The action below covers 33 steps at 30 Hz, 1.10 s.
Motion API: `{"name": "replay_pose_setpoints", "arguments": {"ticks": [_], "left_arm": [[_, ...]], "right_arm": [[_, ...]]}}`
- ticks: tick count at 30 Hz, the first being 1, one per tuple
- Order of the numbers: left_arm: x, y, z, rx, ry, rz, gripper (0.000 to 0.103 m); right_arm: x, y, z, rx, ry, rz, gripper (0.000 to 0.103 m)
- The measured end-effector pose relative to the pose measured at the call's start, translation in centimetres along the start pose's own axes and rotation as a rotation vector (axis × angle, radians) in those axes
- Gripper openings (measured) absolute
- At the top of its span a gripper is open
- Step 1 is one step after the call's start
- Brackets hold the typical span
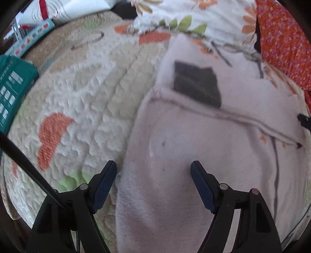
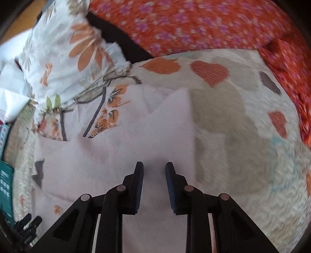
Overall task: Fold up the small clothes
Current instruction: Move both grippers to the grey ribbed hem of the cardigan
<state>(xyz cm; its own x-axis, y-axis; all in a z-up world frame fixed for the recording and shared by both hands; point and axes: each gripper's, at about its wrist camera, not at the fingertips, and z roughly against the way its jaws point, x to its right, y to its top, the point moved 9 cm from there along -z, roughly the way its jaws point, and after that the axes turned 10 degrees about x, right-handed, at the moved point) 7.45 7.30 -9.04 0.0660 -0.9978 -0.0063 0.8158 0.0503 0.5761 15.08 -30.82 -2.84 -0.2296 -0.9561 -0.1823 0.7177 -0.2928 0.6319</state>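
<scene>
Pale pink cloth, a small garment (image 1: 175, 175), lies flat on the quilted bedspread (image 1: 81, 101) with orange hearts. Over the garment's left edge the left gripper (image 1: 153, 171) hangs with fingers spread wide, grasping nothing. Near the garment's right edge the right gripper (image 2: 154, 171) has its fingers narrowly apart, nothing pinched between them.

small garment (image 1: 184, 155) lies flat on quilted bedspread (image 1: 81, 101); in the left wrist view bare bedspread to its left, boxes (image 1: 13, 85) at far left edge; bunched cloth (image 1: 194, 17) on the bedspread beyond garment's far end, patterned fabric (image 2: 194, 25) at far right; left gripper (image 1: 153, 169) above garment's near left edge, right gripper (image 2: 154, 171) near its right edge
</scene>
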Motion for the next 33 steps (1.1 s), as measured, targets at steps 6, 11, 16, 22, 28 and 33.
{"name": "replay_pose_setpoints", "arguments": {"ticks": [6, 11, 16, 22, 28, 33], "left_arm": [[0.2, 0.0, -0.4, -0.007, -0.024, -0.002, 0.095], [1.0, -0.3, -1.0, -0.020, -0.023, -0.023, 0.103], [1.1, -0.5, -0.6, -0.012, -0.017, -0.036, 0.103], [-1.2, -0.1, 3.4, 0.055, -0.140, 0.087, 0.054], [-8.4, -2.3, 6.4, 0.105, -0.082, 0.265, 0.061], [-8.9, -6.4, 6.0, 0.049, -0.119, 0.270, 0.062]], "right_arm": [[0.0, 1.0, -3.6, 0.000, -0.091, 0.028, 0.030], [-1.1, -0.1, -0.7, -0.054, 0.012, -0.004, 0.035], [-1.2, -3.7, 6.1, -0.075, 0.147, -0.020, 0.042], [4.1, -9.1, 12.2, -0.024, 0.075, -0.049, 0.049], [9.3, -15.6, 13.1, -0.047, 0.083, -0.266, 0.050], [7.9, -18.2, 13.3, -0.061, 0.135, -0.259, 0.052]]}}
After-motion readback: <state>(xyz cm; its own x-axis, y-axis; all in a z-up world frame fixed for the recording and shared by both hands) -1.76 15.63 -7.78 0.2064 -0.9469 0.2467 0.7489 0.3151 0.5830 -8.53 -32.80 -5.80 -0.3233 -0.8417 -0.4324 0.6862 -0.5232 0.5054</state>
